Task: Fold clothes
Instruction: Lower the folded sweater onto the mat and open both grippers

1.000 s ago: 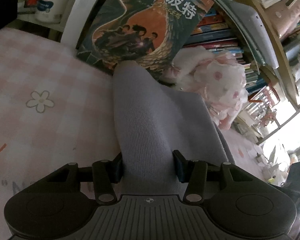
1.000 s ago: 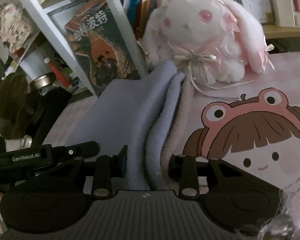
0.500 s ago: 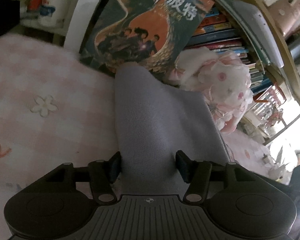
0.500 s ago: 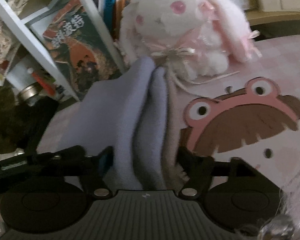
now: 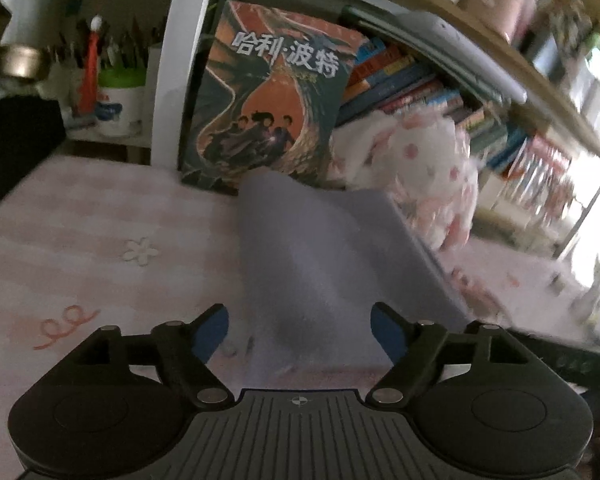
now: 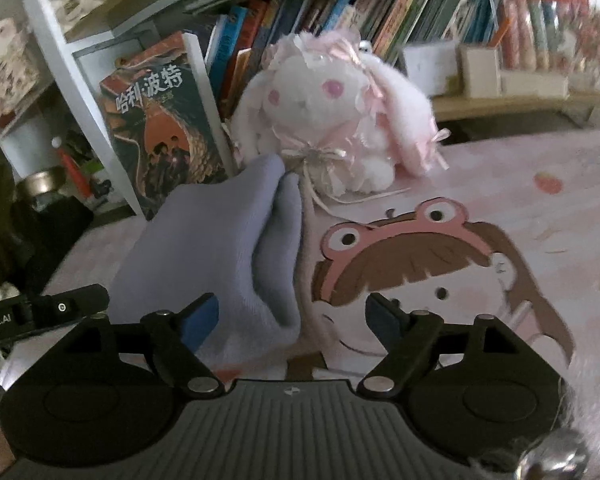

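Landmark = lilac garment, folded, lying flat on pink mat.

Bookshelf behind garment, biggest thing in view; top and sides cut off by frame, R part in L-cam blown out by window glare + motion blur, spines unreadable. Holds rows of books; boxes on its lower ledge, contents not visible.

Pink mat under garment: checks and flower print L of it, cartoon girl w/ frog hat R of it; mat edges cut off.

Garment itself: in R-cam two rolled folds side by side, far tip near plush; near end partly hidden behind gripper body in both cams. Garment type can't tell.

Plush bunny behind-R of garment, touching or just beside its far corner, can't tell which; blurred in L-cam.

Book w/ dragon cover upright behind garment, leaning on shelf post.

White tub w/ green lid far L-behind garment, pens/brushes behind it, dim, hard to make out. Metal lidded jar also L, contents hidden.

Left gripper: fingers spread wide, garment edge between but not touched. Right gripper: spread too, L finger just beside fold, no pinch.
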`<state>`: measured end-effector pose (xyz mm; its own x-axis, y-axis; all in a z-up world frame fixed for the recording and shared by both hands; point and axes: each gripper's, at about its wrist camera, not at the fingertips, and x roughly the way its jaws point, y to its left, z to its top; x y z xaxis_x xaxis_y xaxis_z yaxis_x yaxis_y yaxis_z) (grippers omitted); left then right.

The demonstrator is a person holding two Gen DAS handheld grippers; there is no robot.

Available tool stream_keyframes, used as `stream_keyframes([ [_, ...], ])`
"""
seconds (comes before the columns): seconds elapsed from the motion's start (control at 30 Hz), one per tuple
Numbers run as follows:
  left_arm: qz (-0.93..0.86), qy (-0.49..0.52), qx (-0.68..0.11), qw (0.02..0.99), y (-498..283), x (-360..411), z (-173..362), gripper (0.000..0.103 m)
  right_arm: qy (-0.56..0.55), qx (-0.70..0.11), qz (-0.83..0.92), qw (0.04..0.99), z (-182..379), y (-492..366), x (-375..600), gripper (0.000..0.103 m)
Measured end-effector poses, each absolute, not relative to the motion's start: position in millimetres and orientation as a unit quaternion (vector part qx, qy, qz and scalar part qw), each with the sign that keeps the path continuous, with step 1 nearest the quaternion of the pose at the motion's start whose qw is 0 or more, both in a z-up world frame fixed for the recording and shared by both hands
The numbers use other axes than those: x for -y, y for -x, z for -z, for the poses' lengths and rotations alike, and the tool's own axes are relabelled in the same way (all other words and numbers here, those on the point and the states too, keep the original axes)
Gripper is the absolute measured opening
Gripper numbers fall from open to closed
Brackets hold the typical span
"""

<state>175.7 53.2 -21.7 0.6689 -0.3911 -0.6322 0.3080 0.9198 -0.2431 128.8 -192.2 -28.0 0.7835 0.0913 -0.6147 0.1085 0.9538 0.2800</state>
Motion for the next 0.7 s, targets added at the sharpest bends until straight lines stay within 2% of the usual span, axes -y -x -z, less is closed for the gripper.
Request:
stream_keyframes([
  [0.2, 0.171, 0.028, -0.373, 0.912, -148.0, -55.5, 26.4, 0.082, -0.088, -0.330, 0.023, 0.940, 28.3, -94.9, 169.5, 0.085],
  [0.37, 0.162, 0.015, -0.382, 0.910, -127.7, -61.0, 30.9, 0.083, -0.078, -0.333, 0.038, 0.939, 32.1, -70.1, 154.9, 0.089],
  [0.53, 0.148, 0.010, -0.377, 0.914, -111.3, -67.6, 32.0, 0.094, -0.077, -0.338, 0.049, 0.937, 34.8, -51.9, 144.6, 0.093],
  [0.7, 0.142, 0.003, -0.378, 0.915, -102.9, -70.9, 33.0, 0.096, -0.064, -0.342, 0.065, 0.935, 36.7, -38.7, 137.5, 0.097],
])
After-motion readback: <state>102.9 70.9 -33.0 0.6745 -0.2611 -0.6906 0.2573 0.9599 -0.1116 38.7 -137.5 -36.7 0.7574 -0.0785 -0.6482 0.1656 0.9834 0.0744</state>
